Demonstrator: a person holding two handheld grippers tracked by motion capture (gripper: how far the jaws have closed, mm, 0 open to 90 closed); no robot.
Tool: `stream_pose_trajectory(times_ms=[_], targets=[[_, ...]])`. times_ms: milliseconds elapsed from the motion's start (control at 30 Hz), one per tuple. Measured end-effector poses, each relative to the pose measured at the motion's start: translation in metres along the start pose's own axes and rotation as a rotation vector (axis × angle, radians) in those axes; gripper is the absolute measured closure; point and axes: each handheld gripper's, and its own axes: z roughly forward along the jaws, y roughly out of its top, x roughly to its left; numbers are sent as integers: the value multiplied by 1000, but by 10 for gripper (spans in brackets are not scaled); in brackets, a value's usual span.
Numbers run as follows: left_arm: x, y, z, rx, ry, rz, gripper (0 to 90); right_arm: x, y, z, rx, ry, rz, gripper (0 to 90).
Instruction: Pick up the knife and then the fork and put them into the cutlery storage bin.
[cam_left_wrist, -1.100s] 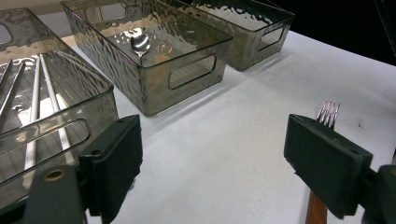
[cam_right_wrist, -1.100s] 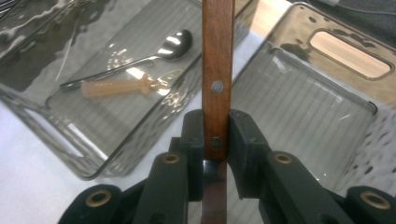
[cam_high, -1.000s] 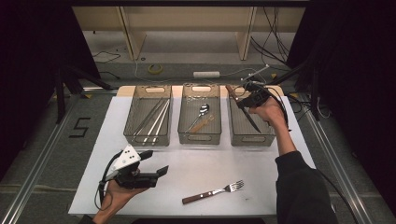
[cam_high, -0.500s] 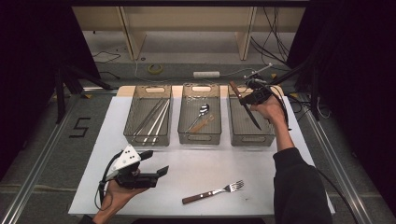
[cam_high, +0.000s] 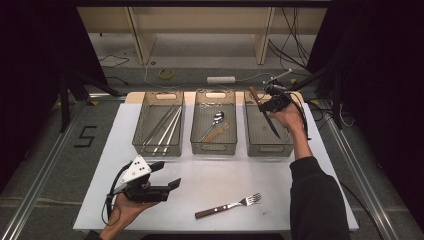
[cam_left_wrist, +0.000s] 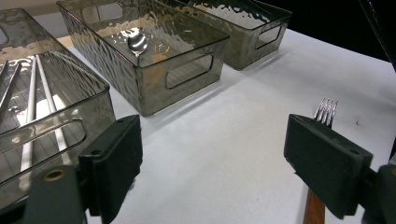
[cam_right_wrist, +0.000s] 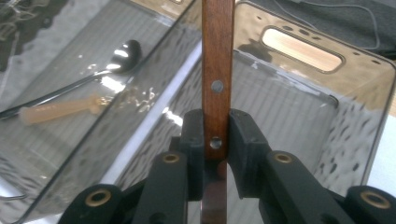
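Knife (cam_high: 266, 112) hangs over the right bin (cam_high: 256, 142), clamped by its wooden handle in the right gripper (cam_right_wrist: 215, 140); the blade points down from the jaws into the bin and the handle end sticks up beyond them. The pads press both sides of the handle at its lower rivet, so the grip sits close to the blade end. My worry is that a slim, smooth handle pinched at one spot may pivot, swing the blade against the bin's wall, and leave the knife propped across the rim instead of lying flat. Letting go from this height could also make it bounce. The middle bin (cam_right_wrist: 140, 100), beside the gripper, holds a spoon (cam_right_wrist: 116, 58).

The left gripper (cam_left_wrist: 224, 158) rests low with its jaws wide apart and nothing between them; a fork (cam_left_wrist: 325, 112) lies just behind one jaw, so a careless sweep could knock it.
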Motion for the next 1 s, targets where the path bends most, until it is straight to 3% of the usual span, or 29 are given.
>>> stream_pose_trajectory(times_ms=[1000], targets=[[-1,0,1,9,-3,12,190,0,-23,22,33,-16,80,774]])
